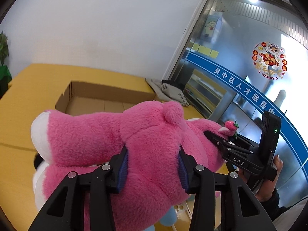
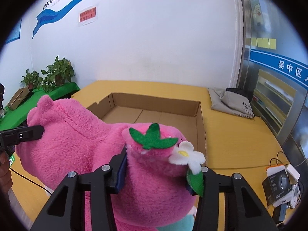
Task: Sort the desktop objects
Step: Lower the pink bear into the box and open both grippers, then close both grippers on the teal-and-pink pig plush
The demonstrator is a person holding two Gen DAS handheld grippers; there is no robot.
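Yellow table (image 2: pixel 231 134), cardboard box (image 2: pixel 154 104) against white wall (image 2: pixel 154 38).

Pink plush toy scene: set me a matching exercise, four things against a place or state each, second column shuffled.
1. pink plush toy
2. cardboard box
3. grey cloth bag
4. potted plants

A. on the green cloth
B. open, nothing visible inside
C. clamped by both grippers
D. lying on the yellow table by the glass door

Pairs: 1-C, 2-B, 3-D, 4-A
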